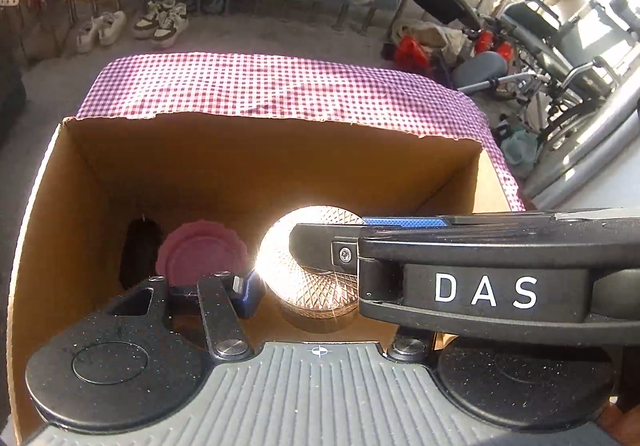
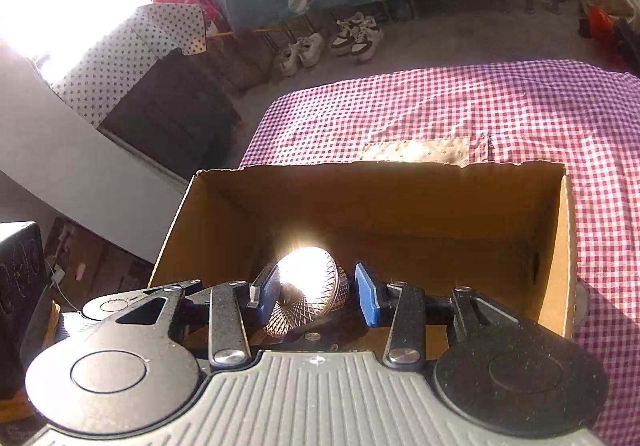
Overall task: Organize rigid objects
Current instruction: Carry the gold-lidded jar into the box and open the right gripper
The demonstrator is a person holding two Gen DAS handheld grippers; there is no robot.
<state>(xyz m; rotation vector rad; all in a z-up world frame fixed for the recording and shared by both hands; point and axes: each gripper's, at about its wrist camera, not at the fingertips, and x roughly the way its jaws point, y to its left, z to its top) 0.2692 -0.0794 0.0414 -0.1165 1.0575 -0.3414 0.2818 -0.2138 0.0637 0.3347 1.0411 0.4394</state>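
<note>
I have both claws down inside the open cardboard box (image 1: pixel 260 122), which stands on the table (image 1: pixel 280 86) under its purple-and-white checked cloth. The box sits at the near edge of the table, with bare cloth stretching away behind it.

From the right wrist camera, my right claw (image 2: pixel 318 290) has the round patterned container (image 2: pixel 312 278) between its two blue pads (image 2: pixel 268 286). It is pinching that container, which hangs tilted above the box floor. Sunlight flares so hard off its top that I cannot read the lid surface.

From the left wrist camera, the same container is right of centre in the box, and the right claw reaches in across it from the right, one black finger lying over its top. My left claw (image 1: pixel 320 294) is low at the near wall. Its left blue pad (image 1: pixel 246 292) sits just beside the container's left edge. Its other finger is hidden behind the right claw's body, so I cannot tell whether the left claw is gripping anything.

A pink round lid (image 1: pixel 200 250) lies in the box just left of the container, apart from it. Beyond it there is a dark handle hole (image 1: pixel 138 250) in the left wall.

On the floor, pairs of shoes (image 1: pixel 160 22) line the far side and a wheelchair (image 1: pixel 552 46) is parked off to the right.
</note>
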